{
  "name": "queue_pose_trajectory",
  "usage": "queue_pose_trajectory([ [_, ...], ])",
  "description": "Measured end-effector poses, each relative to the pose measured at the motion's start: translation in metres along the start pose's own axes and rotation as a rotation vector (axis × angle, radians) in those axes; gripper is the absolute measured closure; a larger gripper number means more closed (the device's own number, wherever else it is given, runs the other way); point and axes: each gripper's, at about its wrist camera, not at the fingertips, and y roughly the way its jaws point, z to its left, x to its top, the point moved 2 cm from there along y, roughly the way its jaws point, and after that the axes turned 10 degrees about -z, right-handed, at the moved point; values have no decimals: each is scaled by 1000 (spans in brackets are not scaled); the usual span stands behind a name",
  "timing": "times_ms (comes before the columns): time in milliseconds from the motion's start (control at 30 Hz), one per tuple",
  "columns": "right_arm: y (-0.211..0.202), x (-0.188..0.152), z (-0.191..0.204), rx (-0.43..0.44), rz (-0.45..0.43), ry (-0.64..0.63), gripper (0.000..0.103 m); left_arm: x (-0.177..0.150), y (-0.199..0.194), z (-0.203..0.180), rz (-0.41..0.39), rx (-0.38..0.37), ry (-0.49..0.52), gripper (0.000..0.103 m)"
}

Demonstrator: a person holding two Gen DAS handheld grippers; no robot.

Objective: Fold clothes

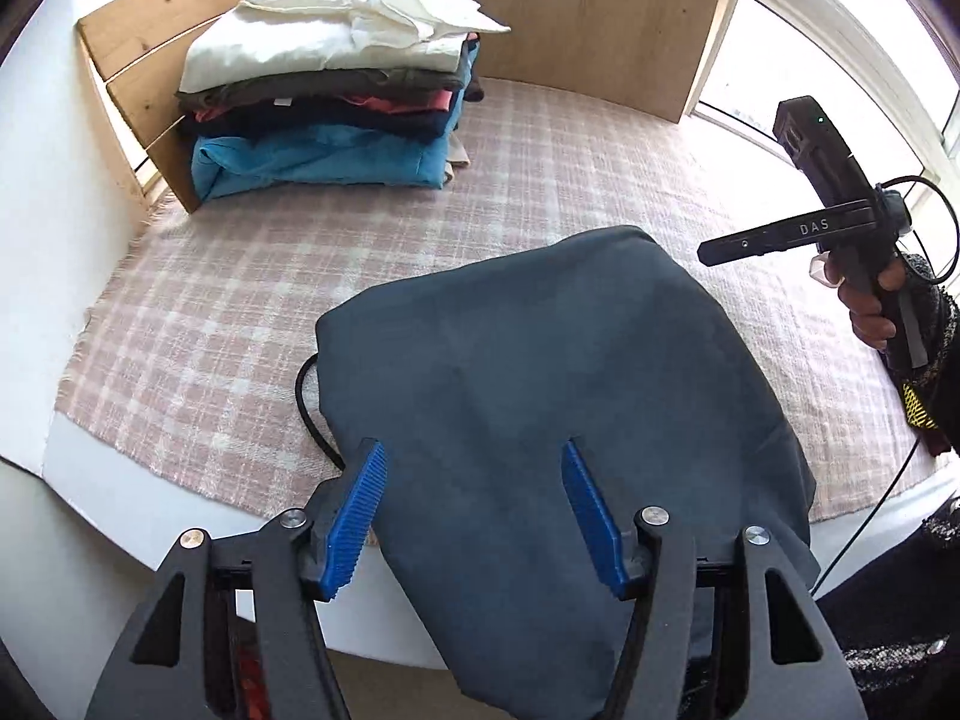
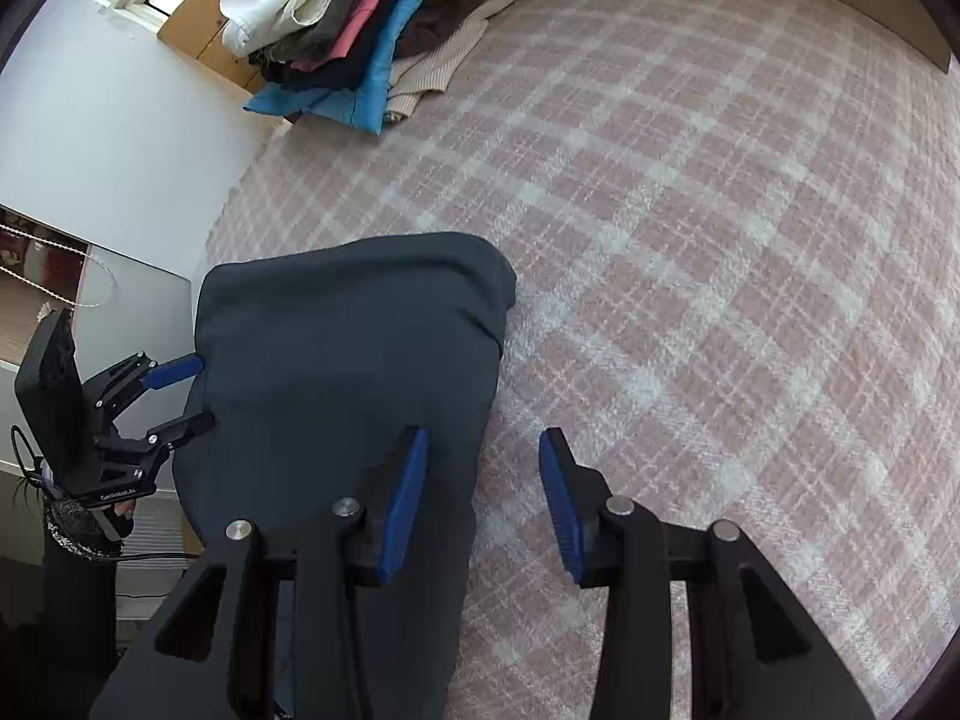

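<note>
A dark grey garment (image 1: 540, 396) lies folded on the pink checked cloth, its near end hanging over the table's front edge. My left gripper (image 1: 474, 510) hovers open over the garment's near part, nothing between its blue pads. In the right wrist view the same garment (image 2: 348, 372) sits at the left, and my right gripper (image 2: 483, 498) stands open above its right edge and the cloth. The left gripper (image 2: 180, 396) shows there at the garment's left side, open. The right gripper (image 1: 780, 234) appears in the left view, held by a hand at the right, clear of the garment.
A stack of folded clothes (image 1: 336, 96), white on top and blue at the bottom, sits at the back left against wooden boards (image 1: 540, 12). The pink checked cloth (image 2: 720, 240) covers a white table (image 1: 90, 462). A black cable (image 1: 309, 414) curls beside the garment. Windows lie behind.
</note>
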Motion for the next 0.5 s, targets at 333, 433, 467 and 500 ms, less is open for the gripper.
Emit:
queue_pose_trajectory([
  [333,-8,-41,63,-9,-99,-181,94,88,-21,-35,-71,-134,150,45],
  [433,-16,-53,91,-58,-149,-317,94,134,-19,-56,-68,-227,231,43],
  [467,-18,-57,101,-75,-165,-362,94,147,-15,-65,-55,-253,261,43],
  [500,-20,-60,109,-89,-179,-405,94,158,-10,-75,-40,-275,291,43],
])
